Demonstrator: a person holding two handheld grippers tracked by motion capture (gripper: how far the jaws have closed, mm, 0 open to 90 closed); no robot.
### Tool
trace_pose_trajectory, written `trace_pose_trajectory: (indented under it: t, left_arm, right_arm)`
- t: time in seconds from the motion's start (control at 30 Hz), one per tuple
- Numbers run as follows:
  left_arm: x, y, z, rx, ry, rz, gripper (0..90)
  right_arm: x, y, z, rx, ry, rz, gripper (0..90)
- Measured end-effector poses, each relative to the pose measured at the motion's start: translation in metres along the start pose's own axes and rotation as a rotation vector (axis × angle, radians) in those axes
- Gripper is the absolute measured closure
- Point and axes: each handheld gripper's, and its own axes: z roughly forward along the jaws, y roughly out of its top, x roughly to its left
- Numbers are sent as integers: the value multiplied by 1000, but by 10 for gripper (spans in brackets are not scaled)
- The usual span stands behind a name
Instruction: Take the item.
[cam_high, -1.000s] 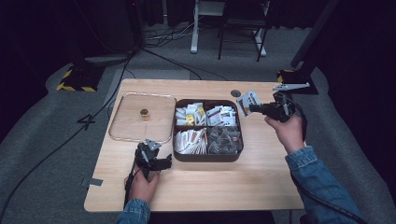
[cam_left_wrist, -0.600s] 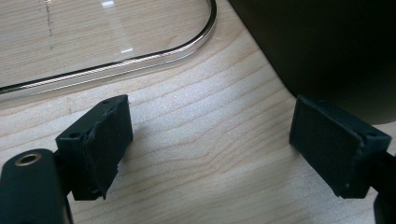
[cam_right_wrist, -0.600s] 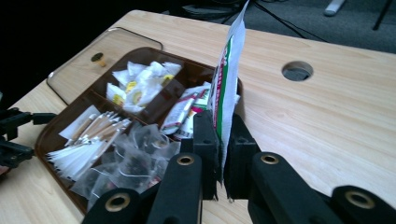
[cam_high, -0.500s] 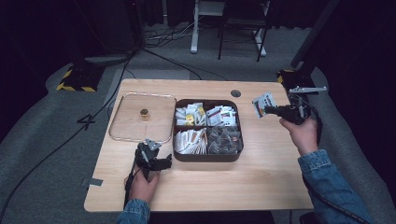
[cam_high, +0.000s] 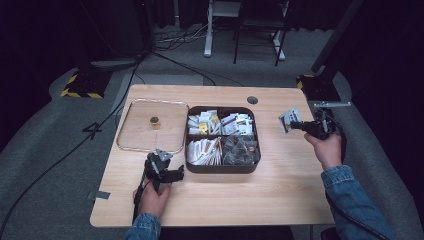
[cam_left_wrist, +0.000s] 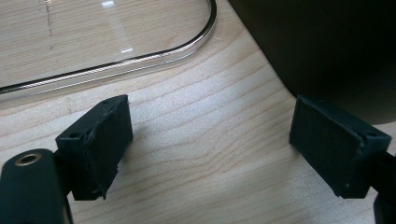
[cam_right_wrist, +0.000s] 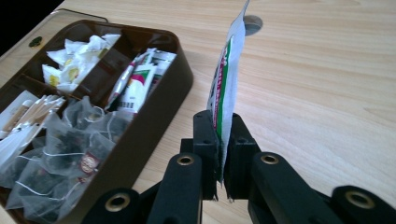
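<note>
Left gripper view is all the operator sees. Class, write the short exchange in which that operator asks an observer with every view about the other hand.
Operator: What is the right gripper doing?
Observer: The right gripper is shut on a sachet, held upright.
Operator: Where is it?
Observer: Above the table, right of the brown tray.
Operator: What fills the tray?
Observer: Four compartments; the near right one holds pyramid tea bags.
</note>
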Motion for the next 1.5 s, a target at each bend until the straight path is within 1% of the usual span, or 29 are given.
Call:
trace_pose_trajectory:
  t: [0.03, 0.13, 0.2, 0.33, 0.43, 0.47, 0.57, 0.63, 0.7, 0.8, 0.83, 0.87, 0.93, 0.97, 1.03, 1.17, 1.2, 1.27, 1.33, 1.37, 1.4, 1.43, 1.5]
  left_arm:
    - [0, 0, 0, 0, 0, 0, 137]
    - [0, 0, 0, 0, 0, 0, 137]
    - [0, 0, 0, 0, 0, 1, 137]
    - [0, 0, 0, 0, 0, 0, 137]
    - [0, 0, 0, 0, 0, 1, 137]
    - [0, 0, 0, 0, 0, 0, 137]
    - [0, 0, 0, 1, 0, 1, 137]
    - [0, 0, 0, 0, 0, 1, 137]
    - [0, 0, 0, 0, 0, 1, 137]
    - [0, 0, 0, 0, 0, 0, 137]
    - [0, 0, 0, 0, 0, 0, 137]
    - [0, 0, 0, 0, 0, 1, 137]
    - [0, 0, 0, 0, 0, 1, 137]
    - [0, 0, 0, 0, 1, 2, 137]
    - [0, 0, 0, -1, 1, 2, 137]
    - [0, 0, 0, 0, 1, 2, 137]
    - [0, 0, 0, -1, 0, 2, 137]
    - [0, 0, 0, -1, 1, 2, 137]
    - [0, 0, 0, 0, 1, 2, 137]
    - [0, 0, 0, 0, 1, 2, 137]
    - [0, 0, 0, -1, 0, 2, 137]
    - [0, 0, 0, 0, 1, 2, 137]
    - [0, 0, 0, 0, 1, 2, 137]
  right_arm:
    - [-4, -5, 0, -5, 0, 13, 854]
    - [-9, -11, 0, -5, -15, 21, 854]
    - [-12, -16, 2, 5, -13, 26, 854]
    - [-16, -26, 6, 22, -24, 31, 853]
    - [-18, -30, 7, 23, -36, 33, 853]
    - [-22, -36, 8, 22, -42, 46, 853]
    - [-25, -41, 8, 21, -44, 60, 853]
    - [-28, -47, 10, 30, -49, 70, 853]
    - [-29, -50, 11, 40, -49, 74, 852]
    - [-28, -53, 15, 81, -45, 71, 851]
    - [-28, -53, 15, 81, -45, 71, 851]
    - [-27, -57, 19, 119, -55, 60, 850]
    - [-27, -57, 20, 126, -53, 65, 849]
    - [-27, -60, 23, 145, -41, 73, 848]
    - [-27, -61, 24, 158, -30, 79, 845]
    - [-26, -62, 24, 164, -32, 81, 820]
    - [-26, -62, 25, 173, -37, 81, 755]
    - [-25, -63, 25, 169, -51, 71, 698]
    - [-25, -64, 26, 161, -60, 65, 594]
    - [-26, -64, 26, 154, -69, 66, 559]
    - [-26, -64, 26, 154, -69, 66, 559]
    - [-28, -64, 23, 138, -95, 66, 494]
    - [-30, -63, 19, 114, -126, 59, 444]
